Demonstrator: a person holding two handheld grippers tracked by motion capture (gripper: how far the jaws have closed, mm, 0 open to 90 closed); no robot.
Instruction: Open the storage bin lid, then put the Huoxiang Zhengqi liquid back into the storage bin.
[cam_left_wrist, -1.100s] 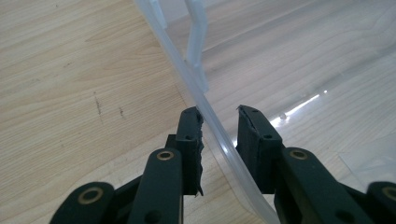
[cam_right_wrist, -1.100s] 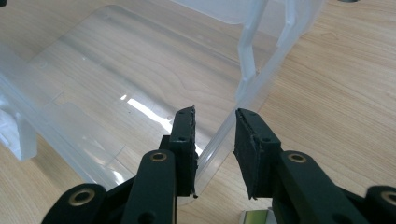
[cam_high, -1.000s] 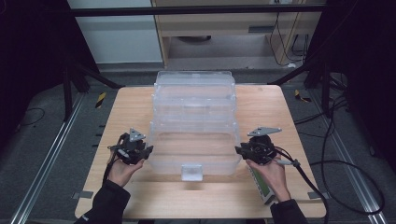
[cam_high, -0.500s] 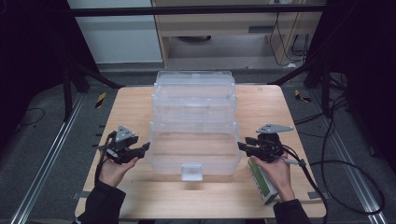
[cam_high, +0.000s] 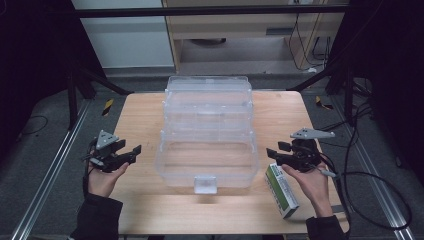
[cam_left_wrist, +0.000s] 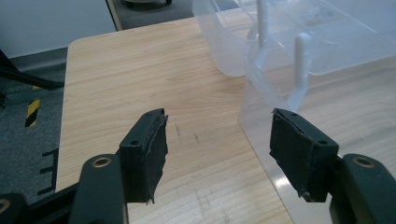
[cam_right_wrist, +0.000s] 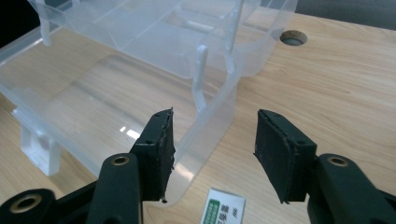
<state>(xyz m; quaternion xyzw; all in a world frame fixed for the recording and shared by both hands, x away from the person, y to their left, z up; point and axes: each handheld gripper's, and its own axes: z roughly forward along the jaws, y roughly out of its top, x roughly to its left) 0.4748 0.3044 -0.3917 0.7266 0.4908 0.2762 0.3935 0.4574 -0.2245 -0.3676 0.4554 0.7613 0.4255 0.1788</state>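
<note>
Grippers both stand apart from the clear box (cam_high: 207, 145) now: the left gripper (cam_high: 131, 152) and right gripper (cam_high: 272, 152) have backed off from its near side walls, their jaws just opened, nothing between them; I'd judge the box released, spread open mid-tabletop (cam_high: 140, 115); a green carton (cam_high: 281, 190) lies near right beneath the right hand (cam_high: 312, 182), possibly in the way.

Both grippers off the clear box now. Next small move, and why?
Probably lower the right gripper onto the green-and-white carton beside the opened clear tiered box: both jaws have just been opening with nothing between them, and the left gripper is farther off.
</note>
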